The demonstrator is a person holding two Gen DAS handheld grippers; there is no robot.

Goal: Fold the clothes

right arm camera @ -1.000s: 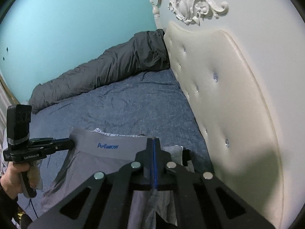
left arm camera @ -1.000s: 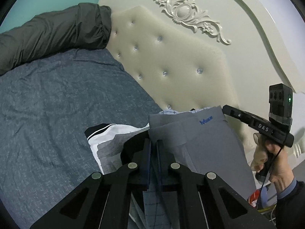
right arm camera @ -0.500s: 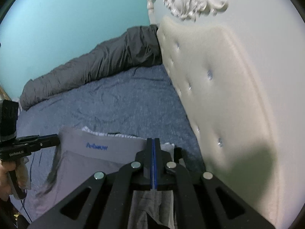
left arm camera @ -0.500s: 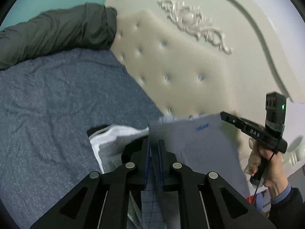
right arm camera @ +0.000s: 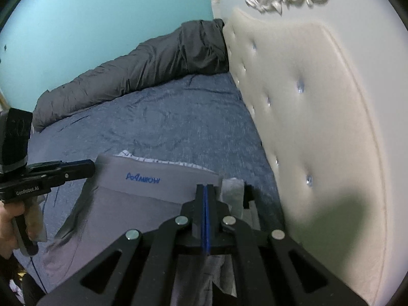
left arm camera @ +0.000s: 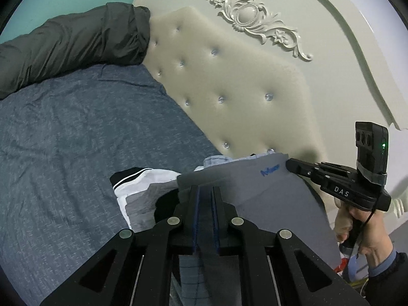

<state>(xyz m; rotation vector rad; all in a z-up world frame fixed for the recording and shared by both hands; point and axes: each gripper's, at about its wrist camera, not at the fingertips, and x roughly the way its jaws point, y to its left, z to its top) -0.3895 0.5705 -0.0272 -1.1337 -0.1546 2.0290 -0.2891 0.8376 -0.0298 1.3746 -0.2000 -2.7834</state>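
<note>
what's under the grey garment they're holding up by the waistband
Below the grey garment, a pile of clothes lies on the blue bedsheet: a white piece with black trim, grey fabric, and a pale blue edge behind the waistband. How far the pile extends beneath is covered.

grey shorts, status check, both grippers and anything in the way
Left gripper and right gripper both shut on the grey shorts, waistband held up. Folded clothes pile just beyond. Nothing blocking.

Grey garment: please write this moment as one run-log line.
grey garment lifted by waistband | left gripper shut | right gripper shut | above bed
</note>
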